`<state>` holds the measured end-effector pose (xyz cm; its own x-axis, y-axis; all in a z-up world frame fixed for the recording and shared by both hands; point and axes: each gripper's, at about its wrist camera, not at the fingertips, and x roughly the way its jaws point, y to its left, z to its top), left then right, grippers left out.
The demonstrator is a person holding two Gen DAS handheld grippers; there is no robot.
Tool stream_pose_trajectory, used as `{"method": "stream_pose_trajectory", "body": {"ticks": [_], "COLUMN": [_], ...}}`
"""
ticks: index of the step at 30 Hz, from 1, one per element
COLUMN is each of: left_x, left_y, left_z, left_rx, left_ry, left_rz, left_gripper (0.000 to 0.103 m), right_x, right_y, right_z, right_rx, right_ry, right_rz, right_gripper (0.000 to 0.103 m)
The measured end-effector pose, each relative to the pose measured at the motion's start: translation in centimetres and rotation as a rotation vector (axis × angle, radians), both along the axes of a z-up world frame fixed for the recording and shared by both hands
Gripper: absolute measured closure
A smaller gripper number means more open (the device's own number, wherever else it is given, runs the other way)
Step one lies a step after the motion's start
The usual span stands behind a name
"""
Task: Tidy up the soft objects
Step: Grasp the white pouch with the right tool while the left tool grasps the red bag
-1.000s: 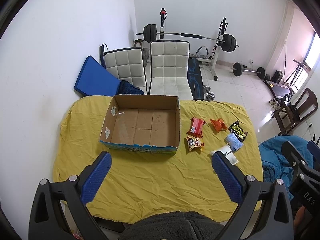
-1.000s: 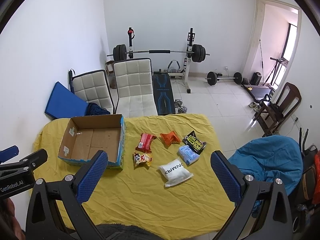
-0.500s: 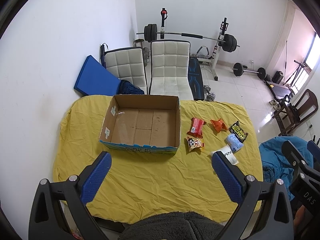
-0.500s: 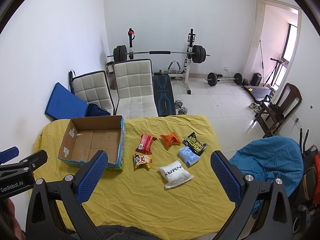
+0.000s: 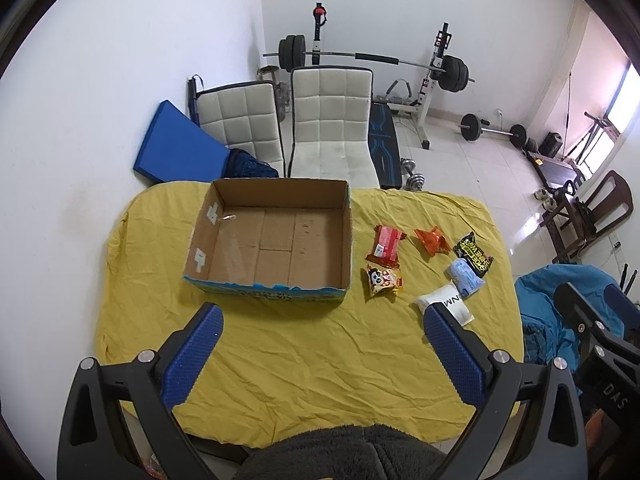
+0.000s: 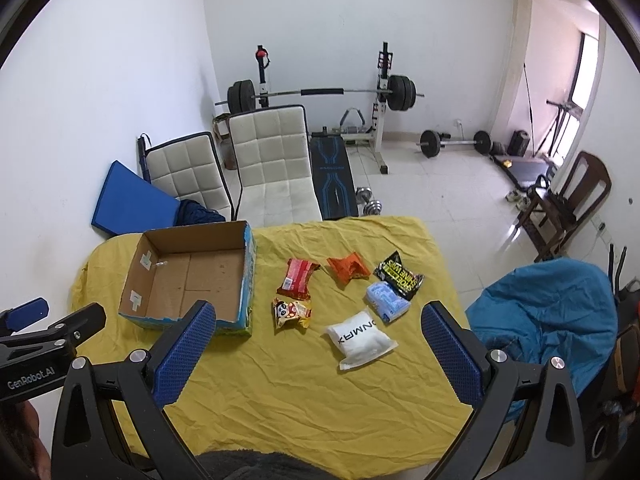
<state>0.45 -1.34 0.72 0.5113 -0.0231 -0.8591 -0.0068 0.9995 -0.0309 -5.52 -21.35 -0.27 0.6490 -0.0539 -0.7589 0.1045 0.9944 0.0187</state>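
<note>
The left hand-held gripper (image 5: 320,320) hangs spread wide above the yellow-covered bench (image 5: 300,360), pinching nothing; the right hand-held gripper (image 6: 318,316) is likewise spread and empty. Taking the cardboard box (image 5: 276,236) as landmark: just to its right lie a red packet (image 5: 385,244) and a panda snack packet (image 5: 383,279). Farther right sit an orange packet (image 5: 432,239), a black-and-yellow packet (image 5: 474,255), a light blue pack (image 5: 464,278) and a white pouch (image 5: 442,302). The box holds nothing.
</note>
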Motion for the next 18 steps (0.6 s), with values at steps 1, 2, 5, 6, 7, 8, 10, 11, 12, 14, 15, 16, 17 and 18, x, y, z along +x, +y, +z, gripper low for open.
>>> {"method": "stream_pose_trajectory", "body": {"ticks": [1, 2, 5, 6, 7, 8, 10, 11, 12, 14, 15, 16, 17, 18], "left_x": [0.4, 0.9, 2.9, 3.8, 4.7, 5.8, 7.2, 8.4, 9.0, 10.7, 11.6, 12.2, 13.2, 13.7], "left_y": [-0.3, -0.6, -2.3, -3.2, -3.9, -4.9, -6.2, -7.1, -7.8, -9.2, -10.1, -10.7, -11.6, -12.1], "left_z": [-0.4, -0.9, -3.5, -4.8, -6.0, -7.6, -10.2, -12.2, -13.3, -16.2, -17.7, -18.8, -20.4, -21.3], "left_rx": [-0.001, -0.001, 0.02, 0.037, 0.058, 0.074, 0.1, 0.104, 0.097, 0.122, 0.124, 0.134, 0.165, 0.175], "left_ry": [0.004, 0.006, 0.046, 0.064, 0.087, 0.112, 0.153, 0.197, 0.21, 0.274, 0.3, 0.308, 0.332, 0.346], "left_rz": [-0.006, -0.014, -0.054, -0.071, -0.079, -0.096, -0.111, -0.122, -0.132, -0.144, -0.159, -0.166, -0.169, -0.174], "left_gripper": [0.0, 0.0, 0.0, 0.0, 0.0, 0.0, 0.0, 0.0, 0.0, 0.0, 0.0, 0.0, 0.0, 0.0], "right_x": [0.3, 0.8, 3.4, 4.6, 5.6, 6.9, 9.3, 10.8, 11.8, 14.2, 15.1, 15.9, 16.7, 17.1], "right_y": [-0.5, -1.3, -3.7, -4.6, -5.4, -6.4, -8.2, -8.9, -9.6, -10.9, -11.4, -11.8, -12.0, -12.1], "right_z": [-0.6, -1.5, -4.9, -6.5, -8.1, -10.1, -14.4, -17.2, -19.6, -25.1, -27.6, -30.1, -32.7, -34.3], "right_rx": [0.004, 0.007, -0.026, -0.045, -0.057, -0.055, -0.076, -0.094, -0.105, -0.084, -0.069, -0.055, -0.046, -0.047], "right_ry": [0.013, 0.027, 0.083, 0.112, 0.142, 0.172, 0.241, 0.292, 0.334, 0.428, 0.471, 0.515, 0.56, 0.585], "right_rz": [-0.007, -0.018, -0.037, -0.038, -0.039, -0.024, -0.004, 0.015, 0.023, 0.063, 0.078, 0.098, 0.119, 0.129], "right_gripper": [0.0, 0.0, 0.0, 0.0, 0.0, 0.0, 0.0, 0.0, 0.0, 0.0, 0.0, 0.0, 0.0, 0.0]}}
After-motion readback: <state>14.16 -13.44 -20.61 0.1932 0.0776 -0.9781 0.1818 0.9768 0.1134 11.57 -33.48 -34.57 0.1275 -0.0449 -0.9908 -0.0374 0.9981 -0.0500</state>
